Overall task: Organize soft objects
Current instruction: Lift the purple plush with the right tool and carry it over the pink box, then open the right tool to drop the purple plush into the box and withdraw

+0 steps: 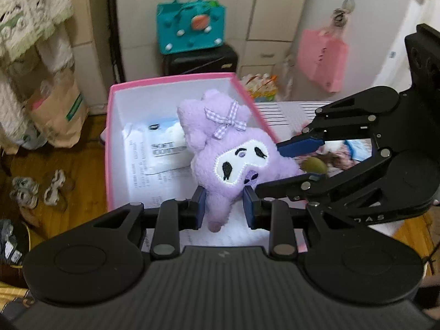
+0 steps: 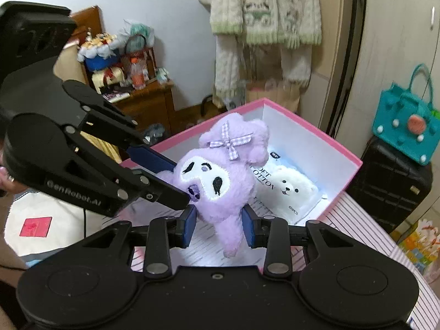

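Note:
A purple plush toy (image 1: 233, 154) with a checked bow hangs head-up over the open pink box (image 1: 110, 137). My left gripper (image 1: 224, 209) is shut on its lower limb. My right gripper (image 1: 275, 165) comes in from the right and clamps the plush's side. In the right wrist view the same plush toy (image 2: 220, 173) has a limb pinched in my right gripper (image 2: 219, 227), while my left gripper (image 2: 180, 183) holds its side from the left. The pink box (image 2: 343, 151) holds a white cotton pack (image 2: 291, 189) printed with a bear, lying on a paper sheet.
The box stands on a striped cloth surface (image 2: 365, 220). Behind it a teal bag (image 1: 189, 27) sits on a black suitcase (image 1: 200, 60), and a pink bag (image 1: 321, 57) hangs at the right. A paper bag (image 1: 55, 115) and shoes (image 1: 35, 189) are on the wood floor.

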### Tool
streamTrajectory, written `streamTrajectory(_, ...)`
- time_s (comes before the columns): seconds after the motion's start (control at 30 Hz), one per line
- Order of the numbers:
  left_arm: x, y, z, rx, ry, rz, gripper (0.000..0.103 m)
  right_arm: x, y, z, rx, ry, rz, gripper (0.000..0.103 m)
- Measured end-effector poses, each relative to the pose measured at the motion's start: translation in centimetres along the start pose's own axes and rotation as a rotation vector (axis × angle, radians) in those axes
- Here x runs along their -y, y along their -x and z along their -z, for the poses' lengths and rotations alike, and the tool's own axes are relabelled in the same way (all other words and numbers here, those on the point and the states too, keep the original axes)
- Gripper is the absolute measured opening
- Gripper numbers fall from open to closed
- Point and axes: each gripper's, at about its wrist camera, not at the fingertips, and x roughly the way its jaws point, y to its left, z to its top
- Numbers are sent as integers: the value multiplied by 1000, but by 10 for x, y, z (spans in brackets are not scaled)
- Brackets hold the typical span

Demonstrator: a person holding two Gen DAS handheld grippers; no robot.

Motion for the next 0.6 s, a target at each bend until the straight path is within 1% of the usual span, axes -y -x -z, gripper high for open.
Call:
streamTrajectory(0.2,-37,-43,-22,-72,110,21,28,26,-38,-16,-66,-70,5,40)
streamTrajectory(0.33,-50,-67,-31,-88,143,29,26,41,-58,-21,-94,-102,28,38)
streamTrajectory(0.47,-70,-92,-44,-109,203,46,25,58,-73,-27,-114,-147,39,36)
streamTrajectory(0.6,-84,-112,-51,-139,251,55,26,67,-88,-33,-143,-159,57,36)
